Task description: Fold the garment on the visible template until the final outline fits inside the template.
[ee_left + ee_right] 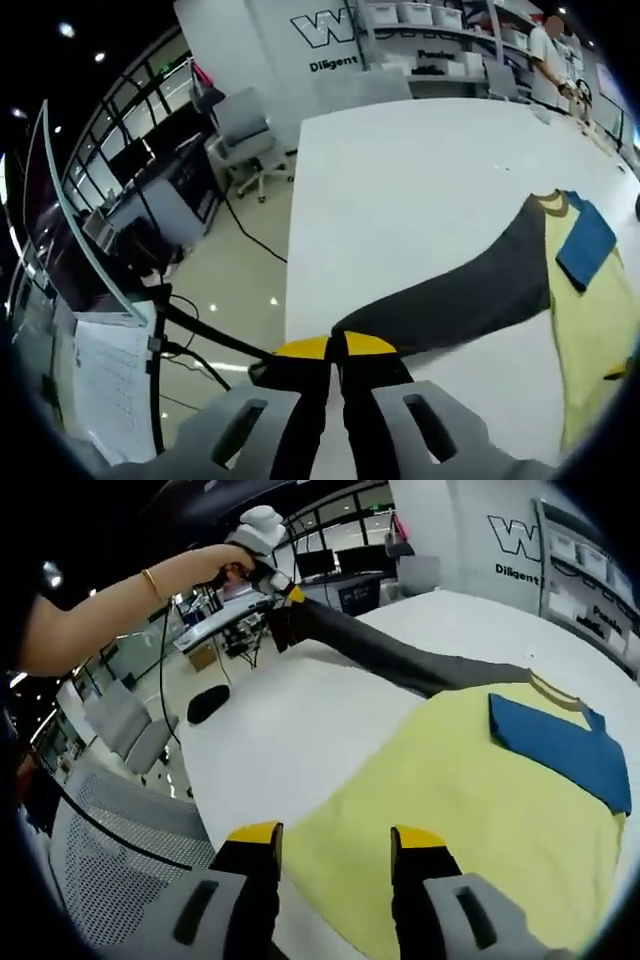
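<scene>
Because the dark sleeve must be folded in over the yellow garment on the white table, its end is pinched in the closed left tongs, while the right tongs are held spread just above the garment's near edge.

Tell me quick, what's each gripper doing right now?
Left gripper: shut on the dark sleeve, stretched out over the table edge.
Right gripper: open, holding nothing, fingers over the yellow shirt body.

Soft matt yellow cloth garment with dark grey sleeve lies on the smooth, matt white table; glossy floor.
</scene>
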### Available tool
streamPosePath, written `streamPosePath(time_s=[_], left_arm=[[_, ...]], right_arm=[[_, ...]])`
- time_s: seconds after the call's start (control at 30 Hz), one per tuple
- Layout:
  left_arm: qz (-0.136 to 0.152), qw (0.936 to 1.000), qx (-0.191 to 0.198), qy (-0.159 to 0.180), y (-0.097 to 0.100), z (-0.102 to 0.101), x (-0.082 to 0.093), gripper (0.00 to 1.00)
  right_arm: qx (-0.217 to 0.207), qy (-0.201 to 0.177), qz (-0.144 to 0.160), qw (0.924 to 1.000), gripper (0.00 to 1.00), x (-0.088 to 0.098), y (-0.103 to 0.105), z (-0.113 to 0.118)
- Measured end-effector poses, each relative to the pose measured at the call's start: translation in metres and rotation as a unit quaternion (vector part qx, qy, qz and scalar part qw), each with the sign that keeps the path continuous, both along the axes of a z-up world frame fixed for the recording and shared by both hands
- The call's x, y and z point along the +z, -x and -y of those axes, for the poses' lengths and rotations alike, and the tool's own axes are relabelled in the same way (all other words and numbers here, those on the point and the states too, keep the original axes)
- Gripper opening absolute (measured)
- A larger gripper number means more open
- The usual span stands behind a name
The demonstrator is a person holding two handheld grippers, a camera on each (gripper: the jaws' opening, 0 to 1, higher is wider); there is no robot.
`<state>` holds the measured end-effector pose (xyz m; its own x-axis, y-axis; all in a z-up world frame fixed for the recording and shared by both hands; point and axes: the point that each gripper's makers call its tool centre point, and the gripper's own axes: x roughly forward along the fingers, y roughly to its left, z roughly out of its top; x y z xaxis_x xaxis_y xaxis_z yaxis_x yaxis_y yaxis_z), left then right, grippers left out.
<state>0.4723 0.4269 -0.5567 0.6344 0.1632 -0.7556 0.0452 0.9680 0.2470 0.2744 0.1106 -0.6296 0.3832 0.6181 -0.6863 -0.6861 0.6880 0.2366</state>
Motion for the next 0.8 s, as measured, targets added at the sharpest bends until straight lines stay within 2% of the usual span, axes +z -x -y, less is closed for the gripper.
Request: streamPosePath(time_s=[0.1, 0.27, 0.5, 0.67, 0.8], left_arm=[[-0.002, 0.9999, -0.009, 0.005, 0.002, 0.008, 0.006, 0.06], [-0.003, 0.999, -0.044, 0.005, 0.003, 0.03, 0.024, 0.06], [0.003, 0.9954, -0.096, -0.002, -0.005, 0.067, 0.053, 0.06], [0.002, 0.9922, -0.125, -0.006, -0.005, 0.092, 0.069, 0.07], [0.005, 0.988, -0.154, -0.007, -0.007, 0.12, 0.088, 0.07]], right_arm=[[-0.012, -0.004, 0.004, 0.9999, 0.45, 0.005, -0.004, 0.01], [-0.032, -0.004, 0.019, 0.9993, 0.54, 0.013, -0.013, 0.027], [-0.041, -0.002, 0.047, 0.9981, 0.72, 0.025, -0.023, 0.047], [-0.052, -0.013, 0.047, 0.9975, 0.82, 0.033, -0.023, 0.058], [-0.056, -0.026, 0.046, 0.997, 0.9, 0.04, -0.021, 0.068]])
